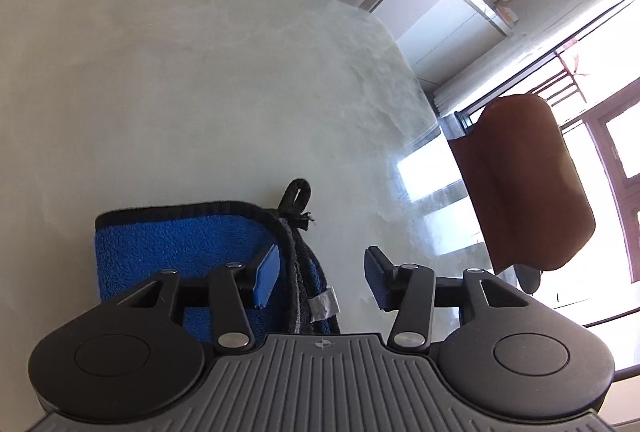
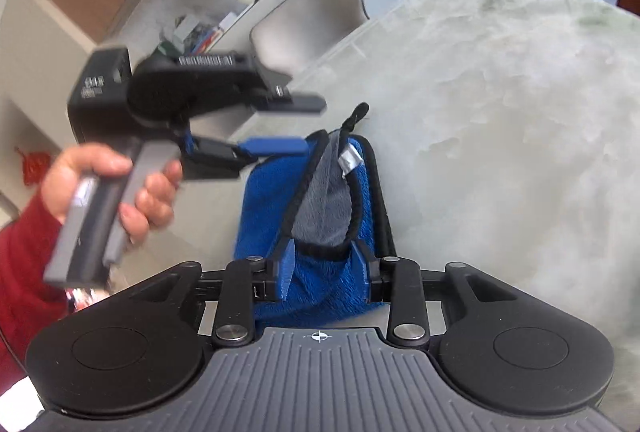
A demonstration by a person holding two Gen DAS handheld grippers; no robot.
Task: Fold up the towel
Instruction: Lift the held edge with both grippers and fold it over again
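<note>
Jaws, left: you are holding the left gripper point(image 1: 318, 278) with its pads parted and nothing pressed between them; the towel's bound edge is lying under the gap, toward the nine o'clock pad.
Jaws, right: you are keeping the right gripper point(image 2: 326, 278) spread apart; blue cloth is sitting between the pads, but whether they are touching it cannot be told.
Towel: the folded blue towel point(image 1: 168, 252) is lying on the table point(image 1: 180, 92), at six to seven o'clock in the left wrist view and at six o'clock in the right wrist view.
Towel, underside: a grey face point(image 2: 324, 208) is showing where the top layer is turning back, framed by black edging.
Towel, loop: a black hanging loop point(image 1: 297, 194) is pointing toward twelve o'clock off the towel's corner, resting on the table.
Towel, label: a small silver tag point(image 1: 325, 306) is sitting on the stacked edges, just at five o'clock from the loop.
Left gripper, seen from the right: it is hovering at nine to ten o'clock, blurred, its lower blue finger point(image 2: 274, 146) over the towel's far corner.
Hand: your left hand point(image 2: 112, 184) is wrapping the grey handle, a red sleeve point(image 2: 24, 264) behind it at eight o'clock.
Chairs: a brown chair point(image 1: 524, 184) is standing at three o'clock past the table edge; a pale chair point(image 2: 308, 8) is standing at twelve o'clock.
</note>
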